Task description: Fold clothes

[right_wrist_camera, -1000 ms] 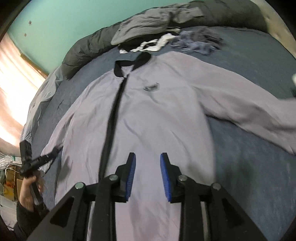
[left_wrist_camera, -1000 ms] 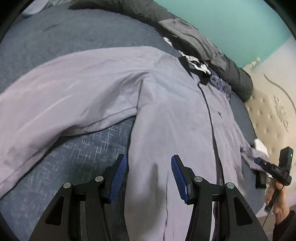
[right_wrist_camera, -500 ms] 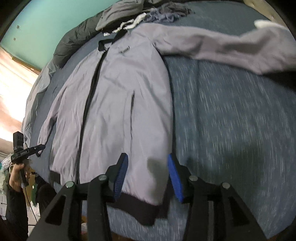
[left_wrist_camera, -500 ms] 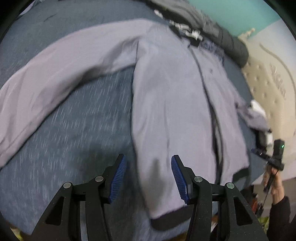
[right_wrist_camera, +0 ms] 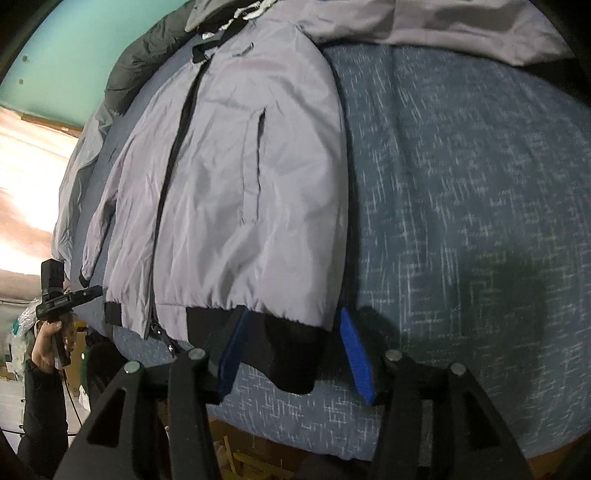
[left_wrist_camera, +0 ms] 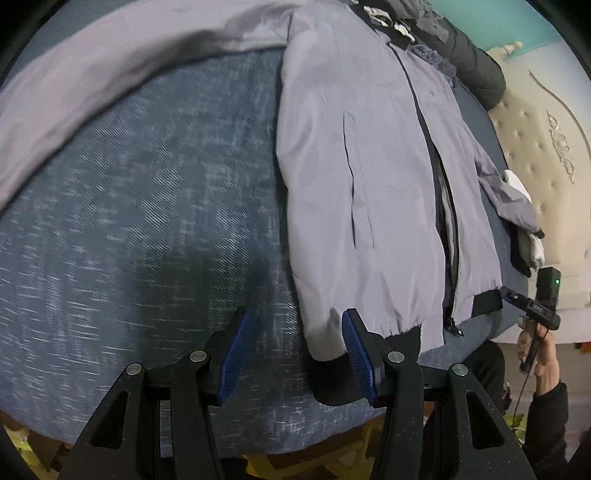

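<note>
With both pairs of jaws standing apart and clamped on nothing, each gripper sits low at a bottom corner of the jacket (left_wrist_camera: 362,177), which looks like a line-up for taking the hem from both ends at once. The left gripper (left_wrist_camera: 293,354) has the dark hem band (left_wrist_camera: 332,376) partly between its blue pads, close against the right-hand pad; the right gripper (right_wrist_camera: 291,354) straddles the opposite black corner (right_wrist_camera: 291,354) in the same way, though whether either pad touches the cloth I cannot tell.

The jacket lies flat and face up on the bed (left_wrist_camera: 147,221), front zip (right_wrist_camera: 173,155) running down its middle. Its long axis runs away from the person: hem at the near edge of the bed, collar (right_wrist_camera: 207,48) pointing toward the heap of other clothes (left_wrist_camera: 417,14) and the dark bolster (left_wrist_camera: 476,62) by the far wall. Both sleeves are spread outward, one (left_wrist_camera: 92,85) reaching across the blue cover, so the garment now lies spread out, not folded.
</note>
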Tool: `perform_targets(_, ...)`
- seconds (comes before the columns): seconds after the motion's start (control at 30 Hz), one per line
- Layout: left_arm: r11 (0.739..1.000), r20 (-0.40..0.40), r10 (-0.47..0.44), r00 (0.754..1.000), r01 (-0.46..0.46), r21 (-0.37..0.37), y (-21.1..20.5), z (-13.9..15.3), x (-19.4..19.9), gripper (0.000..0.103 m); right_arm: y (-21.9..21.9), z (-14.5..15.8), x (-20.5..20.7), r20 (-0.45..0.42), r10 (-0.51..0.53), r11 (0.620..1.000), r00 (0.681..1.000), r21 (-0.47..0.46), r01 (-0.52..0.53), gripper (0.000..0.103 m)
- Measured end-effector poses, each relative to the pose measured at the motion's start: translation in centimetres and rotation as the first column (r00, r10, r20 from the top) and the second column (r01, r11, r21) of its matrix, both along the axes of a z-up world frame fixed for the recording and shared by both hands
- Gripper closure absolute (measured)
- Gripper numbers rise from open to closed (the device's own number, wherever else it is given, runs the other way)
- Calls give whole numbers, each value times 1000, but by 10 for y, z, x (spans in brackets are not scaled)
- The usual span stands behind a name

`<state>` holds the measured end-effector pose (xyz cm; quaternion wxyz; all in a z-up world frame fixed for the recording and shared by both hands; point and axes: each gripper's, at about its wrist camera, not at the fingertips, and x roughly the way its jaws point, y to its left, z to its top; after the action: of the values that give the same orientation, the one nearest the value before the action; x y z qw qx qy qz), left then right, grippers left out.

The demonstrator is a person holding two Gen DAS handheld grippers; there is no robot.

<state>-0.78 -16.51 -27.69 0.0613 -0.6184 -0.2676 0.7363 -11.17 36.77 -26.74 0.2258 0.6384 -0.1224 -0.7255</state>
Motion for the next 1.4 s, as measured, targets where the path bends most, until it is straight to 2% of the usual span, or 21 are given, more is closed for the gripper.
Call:
perform_targets(0.23, 999, 2, -38, 999, 38, -3, 21, -12, 6, 50, 1, -12, 1, 7, -5, 1000, 1000, -5, 5, 52)
perform_targets(0.27, 999, -6, -46, 999, 46, -1, 24, -12, 6, 52, 0, -14, 1, 6, -1, 1000, 1000, -3, 1, 57)
perform_targets(0.3, 999, -14, -53, 998, 53, 2, 26, -11, 6, 58, -2, -15, 1, 6, 10, 1000, 1000, 7, -10, 63)
perform_targets(0.33, 998, -24, -64, 998, 64, 5, 30, -10, 7, 77, -4, -15, 2, 6, 21, 1000, 1000, 17, -21, 71)
perform_targets(0.37, 997, -34, -76, 997, 76, 2, 33, -8, 7, 85, -5, -15, 1, 2, 25, 1000, 1000, 16, -25, 80)
perform_targets(0.43, 995, -47, -98, 994, 97, -15, 40, -3, 6, 91, -6, -10, 2, -18, 30, 1000, 999, 8, -30, 90)
perform_targets(0.47, 994, -53, -105, 993, 104, -18, 42, 0, 4, 92, -7, -6, 2, -29, 36, 999, 999, 8, -36, 92)
perform_targets(0.67, 992, -101, -125, 987, 125, -12, 38, 31, 9, 93, -9, 27, 18, -63, 94, 996, 994, -3, -94, 95)
perform_targets(0.8, 988, -118, -157, 981, 154, -33, 37, 51, 17, 93, -10, 13, 28, -35, 109, 994, 993, 32, -108, 95)
perform_targets(0.97, 987, -60, -152, 987, 149, -57, 40, 36, -2, 93, -11, -4, 39, 1, 127, 989, 992, 76, -127, 94)
perform_targets(1.03, 991, -29, -128, 991, 126, -52, 40, 26, -8, 92, -13, -8, 40, 11, 121, 987, 993, 107, -121, 87)
perform_targets(1.07, 992, -15, -113, 993, 113, -49, 39, 21, -10, 91, -11, -4, 39, 0, 115, 986, 993, 120, -114, 81)
perform_targets(1.13, 994, -11, -94, 995, 94, -59, 38, 19, -12, 89, -8, 4, 39, -24, 105, 984, 994, 144, -101, 76)
perform_targets(1.23, 990, -34, -94, 995, 90, -106, 38, 29, -13, 86, -6, 28, 33, -90, 98, 982, 991, 167, -82, 75)
perform_targets(1.33, 988, -71, -71, 995, 60, -144, 21, 45, -8, 72, -26, 42, 29, -122, 134, 985, 983, 125, -118, 74)
perform_targets(1.4, 985, -98, -67, 993, 50, -162, 25, 53, -11, 71, -40, 52, 27, -145, 156, 985, 977, 98, -143, 74)
